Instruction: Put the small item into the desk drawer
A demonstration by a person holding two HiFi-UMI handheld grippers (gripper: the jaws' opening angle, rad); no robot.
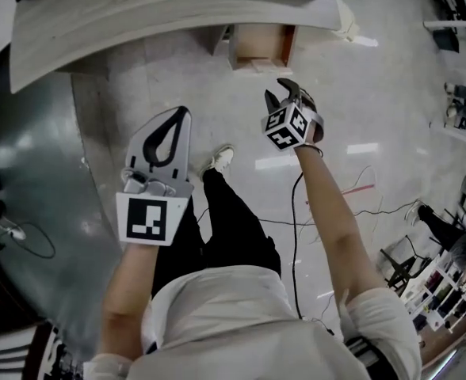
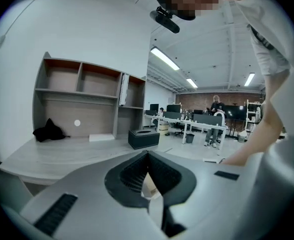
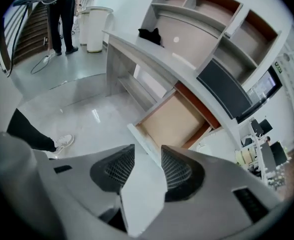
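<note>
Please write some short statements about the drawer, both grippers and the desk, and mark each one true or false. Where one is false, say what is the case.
1. The drawer is open. True.
2. The right gripper holds something. False: its jaws stand apart with nothing between them.
3. The left gripper is wide open. False: its jaw tips meet, and it is shut.
4. A black thing lies on the desk. True.
</note>
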